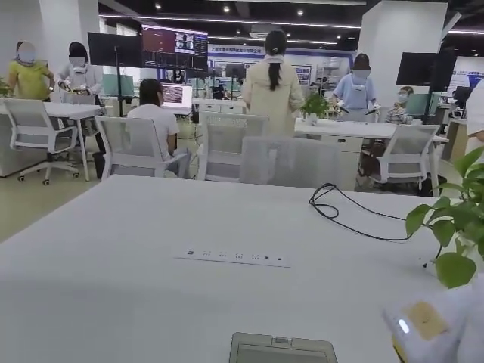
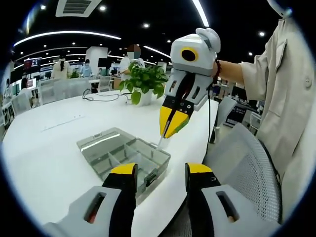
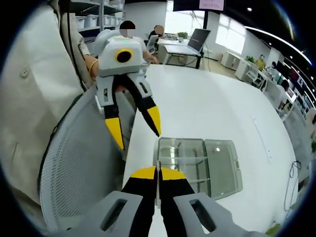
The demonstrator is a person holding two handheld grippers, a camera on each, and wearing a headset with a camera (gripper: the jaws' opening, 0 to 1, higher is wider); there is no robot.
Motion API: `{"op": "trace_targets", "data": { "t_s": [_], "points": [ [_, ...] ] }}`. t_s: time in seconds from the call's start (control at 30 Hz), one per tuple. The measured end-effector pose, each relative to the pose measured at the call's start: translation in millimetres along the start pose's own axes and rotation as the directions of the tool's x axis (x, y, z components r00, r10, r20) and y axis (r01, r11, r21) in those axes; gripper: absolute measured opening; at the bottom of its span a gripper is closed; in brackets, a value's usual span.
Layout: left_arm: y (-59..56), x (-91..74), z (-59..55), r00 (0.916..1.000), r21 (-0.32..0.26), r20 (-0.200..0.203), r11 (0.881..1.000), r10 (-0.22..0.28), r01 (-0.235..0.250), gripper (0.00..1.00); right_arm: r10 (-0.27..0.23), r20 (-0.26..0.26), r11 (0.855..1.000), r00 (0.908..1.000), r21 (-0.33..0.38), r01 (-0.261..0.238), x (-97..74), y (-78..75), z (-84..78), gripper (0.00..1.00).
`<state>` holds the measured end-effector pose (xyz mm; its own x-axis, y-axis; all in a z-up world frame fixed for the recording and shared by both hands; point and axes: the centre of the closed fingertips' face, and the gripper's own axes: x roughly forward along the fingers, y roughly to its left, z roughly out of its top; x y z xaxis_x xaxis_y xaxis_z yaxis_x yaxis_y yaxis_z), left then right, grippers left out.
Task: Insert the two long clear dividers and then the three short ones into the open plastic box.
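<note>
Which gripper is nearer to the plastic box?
Right. The right gripper, shut, hangs just over the plastic box's edge; the left gripper, open, is farther back, at the table edge.

The white workbench is carrying an open clear plastic box near its front edge. A black cable is lying looped farther back, near a potted plant. A socket strip is sitting flush mid-table.

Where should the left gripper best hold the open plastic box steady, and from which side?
Probably the base's near wall of the plastic box, taken from the table-edge side by the open left gripper, one jaw inside, one outside. That wall stands thin and upright; the lid lies flat beyond, and the right gripper, shut on a clear divider, hangs above.
</note>
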<state>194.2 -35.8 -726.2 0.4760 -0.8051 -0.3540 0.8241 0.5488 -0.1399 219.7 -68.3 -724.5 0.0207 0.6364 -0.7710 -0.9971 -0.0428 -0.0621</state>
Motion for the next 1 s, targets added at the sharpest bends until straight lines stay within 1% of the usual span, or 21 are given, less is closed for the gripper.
{"op": "trace_targets", "data": {
  "t_s": [0.07,0.2,0.3,0.43,0.63,0.73,0.83,1.0],
  "points": [
    [3.7,-0.3,0.2,0.9998,-0.007,0.005,1.000,0.019,-0.019,0.42,-0.027,-0.043,1.000,0.9987,0.005,0.027,1.8,-9.4,-7.8,0.02],
    [7.9,-0.5,1.9,0.9988,-0.023,0.025,0.999,0.041,-0.040,0.46,-0.014,-0.069,1.000,0.9975,0.019,0.016,6.7,-15.1,-15.3,0.02],
    [11.4,-0.7,2.6,0.9975,-0.024,0.035,0.998,0.061,-0.060,0.51,-0.022,-0.097,1.000,0.9951,0.020,0.024,10.0,-20.5,-21.7,0.02],
    [16.3,-0.7,1.7,0.9956,-0.040,0.043,0.996,0.083,-0.081,0.58,-0.038,-0.121,0.998,0.9920,0.042,0.043,13.6,-30.4,-28.0,0.02],
    [20.7,-0.7,1.7,0.9930,-0.055,0.055,0.993,0.104,-0.101,0.66,-0.041,-0.160,0.997,0.9863,0.060,0.051,19.6,-37.5,-37.9,0.02],
    [22.2,-0.4,1.9,0.9918,-0.061,0.058,0.992,0.114,-0.110,0.68,-0.043,-0.178,0.996,0.9831,0.073,0.057,22.1,-40.7,-42.5,0.02],
    [23.6,0.0,1.4,0.9906,-0.065,0.059,0.991,0.123,-0.120,0.70,-0.060,-0.200,0.993,0.9779,0.089,0.079,23.7,-46.6,-47.0,0.02],
    [23.8,0.6,1.0,0.9901,-0.067,0.062,0.990,0.126,-0.121,0.71,-0.054,-0.207,0.992,0.9769,0.104,0.077,27.1,-48.6,-49.1,0.02]
  ]
}}
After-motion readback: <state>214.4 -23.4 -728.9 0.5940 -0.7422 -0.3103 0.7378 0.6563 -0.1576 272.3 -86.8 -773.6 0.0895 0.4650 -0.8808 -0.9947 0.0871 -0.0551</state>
